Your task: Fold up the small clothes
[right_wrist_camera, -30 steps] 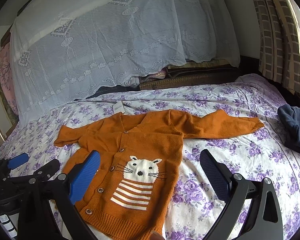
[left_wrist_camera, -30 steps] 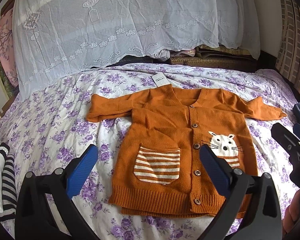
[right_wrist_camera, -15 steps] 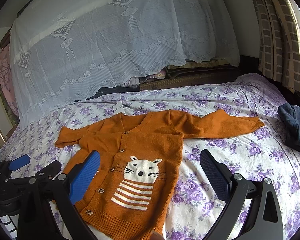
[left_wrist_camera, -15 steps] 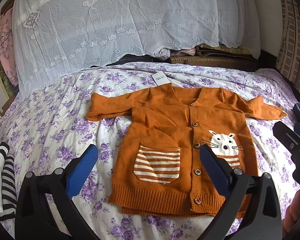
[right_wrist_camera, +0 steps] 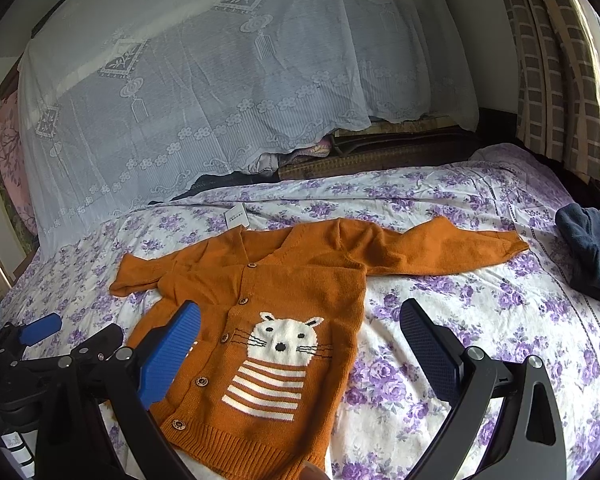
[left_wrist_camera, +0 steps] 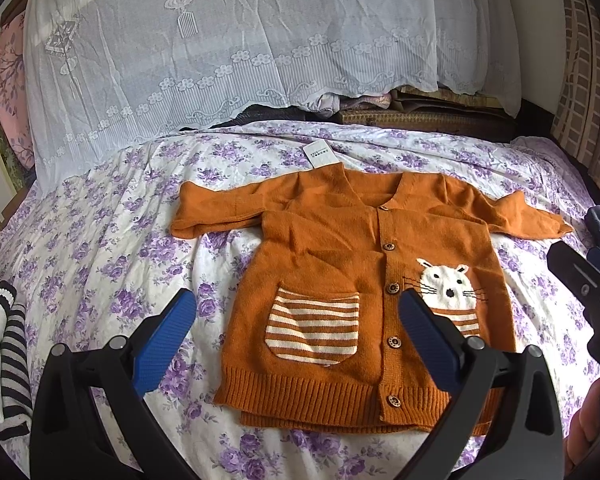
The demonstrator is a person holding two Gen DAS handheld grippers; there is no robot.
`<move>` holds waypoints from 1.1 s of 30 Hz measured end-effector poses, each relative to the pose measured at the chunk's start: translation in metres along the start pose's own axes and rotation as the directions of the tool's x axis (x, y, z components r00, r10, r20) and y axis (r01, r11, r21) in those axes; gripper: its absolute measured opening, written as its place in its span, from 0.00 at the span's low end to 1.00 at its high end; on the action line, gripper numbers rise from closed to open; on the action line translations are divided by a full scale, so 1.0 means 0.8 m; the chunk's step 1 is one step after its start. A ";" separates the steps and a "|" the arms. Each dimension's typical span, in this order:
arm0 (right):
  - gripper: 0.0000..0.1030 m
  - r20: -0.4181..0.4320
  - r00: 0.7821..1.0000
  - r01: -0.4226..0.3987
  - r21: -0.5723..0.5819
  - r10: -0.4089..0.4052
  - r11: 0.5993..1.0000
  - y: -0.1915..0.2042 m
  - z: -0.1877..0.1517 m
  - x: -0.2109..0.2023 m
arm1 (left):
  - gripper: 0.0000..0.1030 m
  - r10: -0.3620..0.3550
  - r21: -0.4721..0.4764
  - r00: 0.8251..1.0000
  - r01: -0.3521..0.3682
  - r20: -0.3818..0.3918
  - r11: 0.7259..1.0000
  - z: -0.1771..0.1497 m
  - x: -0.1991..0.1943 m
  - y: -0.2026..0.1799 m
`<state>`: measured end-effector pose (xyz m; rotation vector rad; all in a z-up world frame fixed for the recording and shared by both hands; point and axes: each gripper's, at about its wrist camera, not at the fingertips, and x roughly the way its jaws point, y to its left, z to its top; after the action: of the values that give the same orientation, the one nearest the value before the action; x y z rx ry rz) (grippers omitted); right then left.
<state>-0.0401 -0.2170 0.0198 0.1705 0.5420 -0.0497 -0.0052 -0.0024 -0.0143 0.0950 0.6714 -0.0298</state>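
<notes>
An orange knitted cardigan (left_wrist_camera: 364, 280) with a white cat face and a striped pocket lies flat, buttoned and sleeves spread, on a purple-flowered bedsheet (left_wrist_camera: 100, 248), while the left gripper (left_wrist_camera: 296, 320) and right gripper (right_wrist_camera: 300, 332) hover above its hem, both with fingers spread wide, holding nothing.

Floral bed (left_wrist_camera: 100, 240); orange cardigan (left_wrist_camera: 340, 264) flat

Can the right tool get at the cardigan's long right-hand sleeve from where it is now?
Probably yes: the right tool is open, and the sleeve lies flat on the bedspread with nothing between them.
</notes>
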 end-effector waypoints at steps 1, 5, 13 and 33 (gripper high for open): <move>0.97 0.000 1.000 0.000 0.000 0.000 1.000 0.000 0.000 0.000 | 0.96 0.000 0.000 1.000 0.000 0.000 1.000 -0.001 0.000 0.000; 0.97 -0.002 1.000 0.000 0.001 0.000 1.000 0.000 0.000 0.000 | 0.96 0.000 0.001 1.000 0.000 -0.001 1.000 0.001 0.000 0.000; 0.97 -0.002 1.000 -0.001 0.003 0.001 1.000 -0.001 0.000 0.001 | 0.96 0.001 0.004 1.000 0.000 -0.006 1.000 -0.006 0.003 -0.003; 0.97 -0.020 1.000 0.001 0.005 -0.001 1.000 -0.006 -0.007 0.005 | 0.96 0.018 0.014 0.999 -0.017 -0.040 1.000 -0.008 0.015 0.000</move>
<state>-0.0397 -0.2207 0.0120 0.1763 0.5617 -0.0502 0.0007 -0.0021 -0.0268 0.1154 0.7103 -0.0156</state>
